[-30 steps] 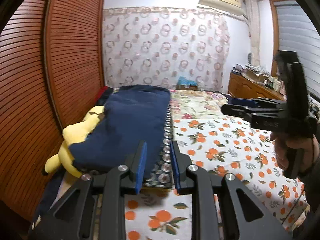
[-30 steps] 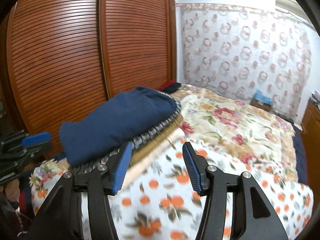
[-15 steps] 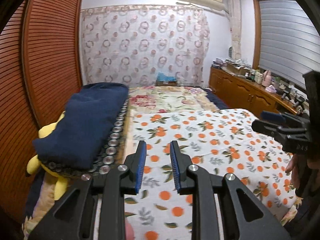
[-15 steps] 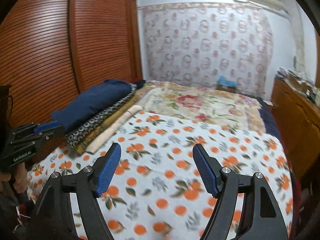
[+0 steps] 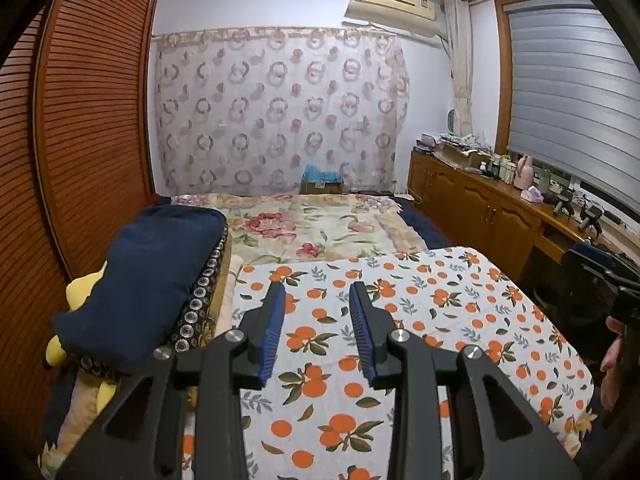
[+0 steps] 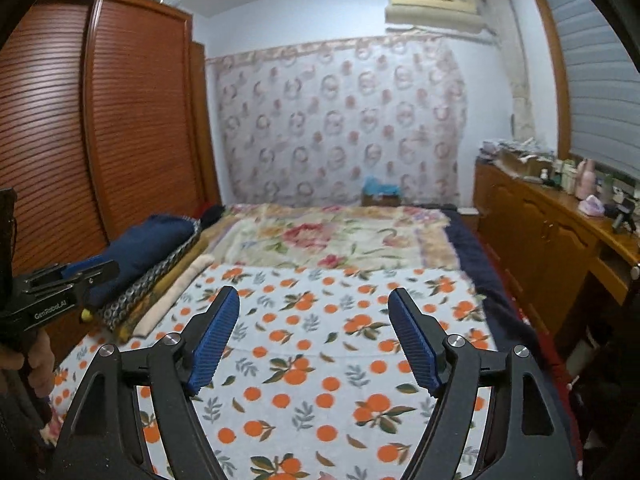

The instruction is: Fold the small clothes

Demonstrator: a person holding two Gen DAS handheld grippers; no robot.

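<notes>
A stack of folded cloth lies along the bed's left side, topped by a navy piece (image 5: 152,276) (image 6: 148,244) over a ring-patterned one (image 5: 202,300). My left gripper (image 5: 317,292) hovers over the orange-print blanket (image 5: 440,300); its jaws are opening and nothing is between them. My right gripper (image 6: 314,296) stands wide open and empty above the same blanket (image 6: 320,360). Each gripper shows at the edge of the other's view, the left gripper (image 6: 60,284) in a hand and the right gripper (image 5: 600,276) likewise.
A yellow plush toy (image 5: 80,288) is wedged under the stack by the slatted wardrobe doors (image 5: 80,140). A floral blanket (image 5: 312,228) covers the far half of the bed. A wooden sideboard (image 5: 480,208) with bottles runs along the right wall.
Both views have swung right, away from the navy stack toward the middle of the bed. The right jaws have spread much wider and the left jaws have parted somewhat.
</notes>
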